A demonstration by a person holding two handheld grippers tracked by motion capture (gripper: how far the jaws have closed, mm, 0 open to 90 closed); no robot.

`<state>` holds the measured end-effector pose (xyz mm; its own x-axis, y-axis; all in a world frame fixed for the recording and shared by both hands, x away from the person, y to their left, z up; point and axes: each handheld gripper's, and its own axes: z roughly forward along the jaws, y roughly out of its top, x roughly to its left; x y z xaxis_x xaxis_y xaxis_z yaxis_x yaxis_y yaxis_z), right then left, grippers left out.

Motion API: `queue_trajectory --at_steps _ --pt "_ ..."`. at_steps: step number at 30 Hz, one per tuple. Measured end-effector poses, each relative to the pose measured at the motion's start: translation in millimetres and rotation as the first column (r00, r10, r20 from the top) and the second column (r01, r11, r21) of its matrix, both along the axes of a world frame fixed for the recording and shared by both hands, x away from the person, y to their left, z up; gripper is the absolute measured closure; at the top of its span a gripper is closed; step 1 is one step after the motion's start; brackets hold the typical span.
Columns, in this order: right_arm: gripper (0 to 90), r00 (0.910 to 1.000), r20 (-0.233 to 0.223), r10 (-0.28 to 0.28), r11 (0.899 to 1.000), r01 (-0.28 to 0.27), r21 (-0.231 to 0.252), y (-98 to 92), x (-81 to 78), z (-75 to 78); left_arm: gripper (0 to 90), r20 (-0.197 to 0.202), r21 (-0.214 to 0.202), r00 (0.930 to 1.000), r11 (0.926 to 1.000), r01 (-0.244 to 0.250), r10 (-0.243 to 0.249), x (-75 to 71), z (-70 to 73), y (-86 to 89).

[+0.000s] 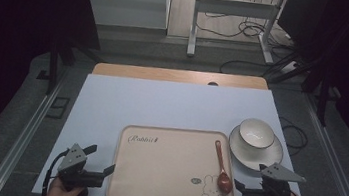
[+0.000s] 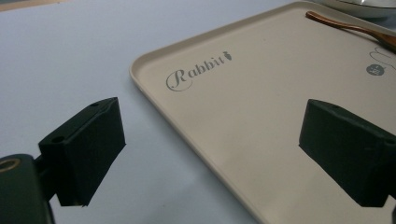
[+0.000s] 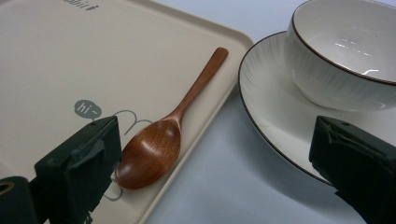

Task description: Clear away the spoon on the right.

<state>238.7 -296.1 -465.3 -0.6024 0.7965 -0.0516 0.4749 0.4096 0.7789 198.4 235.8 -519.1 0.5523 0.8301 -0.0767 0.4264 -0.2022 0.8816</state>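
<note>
tray (image 1: 162, 177): wooden spoon (image 1: 221, 167) | plate (image 1: 246, 151): bowl (image 1: 256, 132), seemingly empty | both grippers spread

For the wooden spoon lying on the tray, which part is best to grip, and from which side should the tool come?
Grip the wooden spoon at its handle, probably near the middle. It is thin and straight and lies flat on the tray, pointing away from the person, so jaws can close across it from above. The right tool, open and nearest, suits this; the bowl end is wide and rounded, so harder to pinch.
</note>
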Motion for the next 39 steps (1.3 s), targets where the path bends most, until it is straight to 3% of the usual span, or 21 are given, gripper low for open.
queue_trajectory --at_steps 39 --pt "2.2 0.9989 0.004 -0.046 0.999 0.046 -0.011 -22.7 -22.8 -3.2 6.7 -0.004 -0.005 1.0 1.0 -0.005 0.005 0.3 -0.1 0.6"
